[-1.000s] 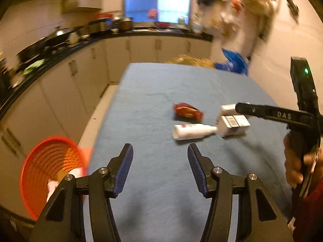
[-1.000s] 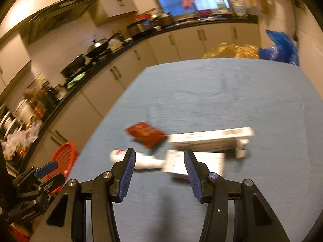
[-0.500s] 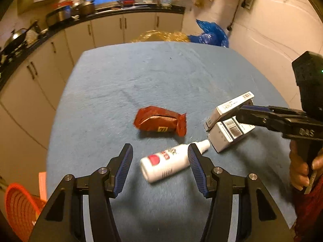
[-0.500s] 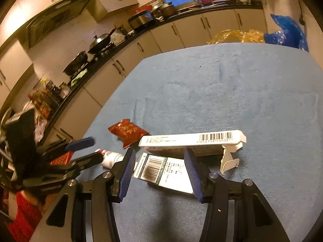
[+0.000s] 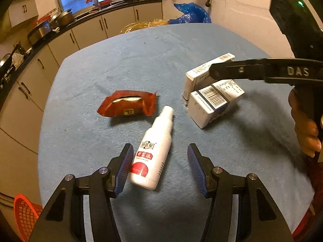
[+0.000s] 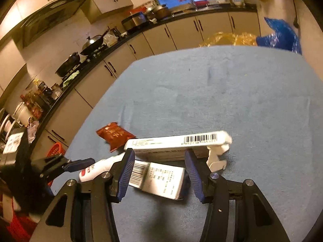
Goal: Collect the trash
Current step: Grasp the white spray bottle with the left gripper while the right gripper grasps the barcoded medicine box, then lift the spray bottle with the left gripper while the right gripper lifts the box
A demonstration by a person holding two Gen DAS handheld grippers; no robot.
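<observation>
A white spray bottle [image 5: 153,151] with a red label lies on the blue table cloth [image 5: 161,60]. My left gripper [image 5: 159,148] straddles its base, jaws closing; a gap still shows beside the right pad. A torn red wrapper [image 5: 127,105] lies just beyond it. My right gripper [image 6: 159,152] hangs open over a small barcoded white box [image 6: 159,178], which lies between its fingers. A long white carton [image 6: 177,141] with an open flap lies right behind that box. In the left wrist view the right gripper's fingers [image 5: 222,72] reach over both boxes.
An orange mesh basket [image 5: 24,213] stands on the floor off the table's left edge. Kitchen cabinets and a counter with pots [image 6: 90,46] run along the left and far side. Blue [image 5: 189,16] and yellow bags sit past the far edge. A person's hand [image 5: 304,129] holds the right gripper.
My left gripper swung away from the basket, came forward and down, and now straddles the bottle. My right gripper dropped slightly over the small box, then stayed put.
</observation>
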